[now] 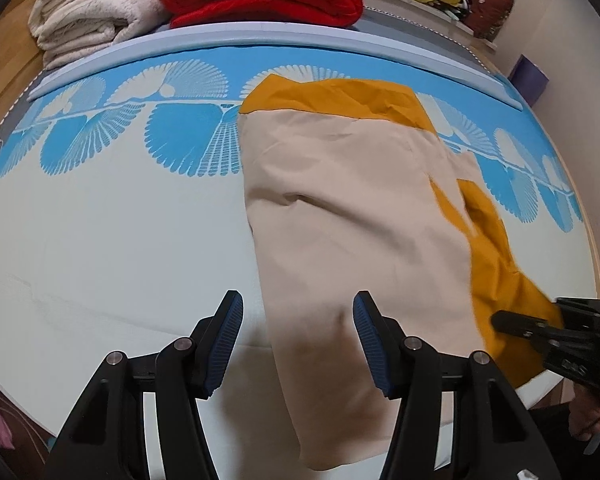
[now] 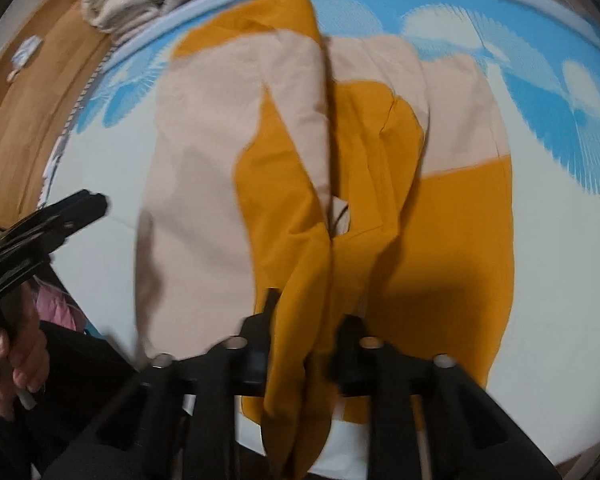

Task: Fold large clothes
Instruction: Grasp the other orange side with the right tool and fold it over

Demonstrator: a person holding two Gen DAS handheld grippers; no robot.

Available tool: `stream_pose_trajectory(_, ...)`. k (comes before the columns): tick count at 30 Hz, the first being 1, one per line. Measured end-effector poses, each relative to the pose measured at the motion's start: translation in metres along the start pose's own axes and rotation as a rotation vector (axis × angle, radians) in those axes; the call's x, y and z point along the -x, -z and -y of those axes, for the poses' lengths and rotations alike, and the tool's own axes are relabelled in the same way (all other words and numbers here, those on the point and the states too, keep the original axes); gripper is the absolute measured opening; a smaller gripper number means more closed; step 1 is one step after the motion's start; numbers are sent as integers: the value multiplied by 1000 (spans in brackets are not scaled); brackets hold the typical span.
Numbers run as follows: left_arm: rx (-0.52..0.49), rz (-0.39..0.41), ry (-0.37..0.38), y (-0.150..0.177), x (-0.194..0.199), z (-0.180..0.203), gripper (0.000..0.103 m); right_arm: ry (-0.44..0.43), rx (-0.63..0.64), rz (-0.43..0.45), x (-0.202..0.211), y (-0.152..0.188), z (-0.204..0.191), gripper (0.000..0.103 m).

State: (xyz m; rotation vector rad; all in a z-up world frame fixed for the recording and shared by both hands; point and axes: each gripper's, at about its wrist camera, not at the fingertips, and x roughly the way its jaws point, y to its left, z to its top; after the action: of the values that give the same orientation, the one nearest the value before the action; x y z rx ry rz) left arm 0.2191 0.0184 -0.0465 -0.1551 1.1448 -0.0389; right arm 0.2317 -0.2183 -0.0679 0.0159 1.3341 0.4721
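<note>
1. Through the left wrist camera we are seeing the beige and mustard garment lying lengthwise on the bed, running away from us toward the footboard. Our left gripper is hanging with jaws spread, empty. Folded blankets are sitting beyond.
2. Through the right wrist camera we are clamping our right gripper on a mustard fold of the garment.
</note>
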Motion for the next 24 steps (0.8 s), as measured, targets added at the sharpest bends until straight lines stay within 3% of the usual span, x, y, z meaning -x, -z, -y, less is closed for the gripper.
stream_pose_trajectory(5,57,12,-19,-3,1,-8,53,-69,117,154,44,4,-23,14)
stream_pose_trajectory(9,98,19,8,-3,3,-12,53,-187,149,385,112,16,-10,12)
stream_pose_trajectory(11,86,15,28,-3,3,-8,53,-190,119,444,131,24,7,11)
stream_pose_trajectory(15,53,-25,69,-2,-4,4,54,-79,47,372,127,40,48,11)
stream_pose_trajectory(19,43,-99,152,1,-16,14,56,58,-59,185,88,56,89,11)
stream_pose_trajectory(21,37,-162,213,5,-26,23,59,95,-106,113,70,62,104,11)
stream_pose_trajectory(24,28,-255,292,14,-41,35,59,84,-117,89,60,65,114,11)
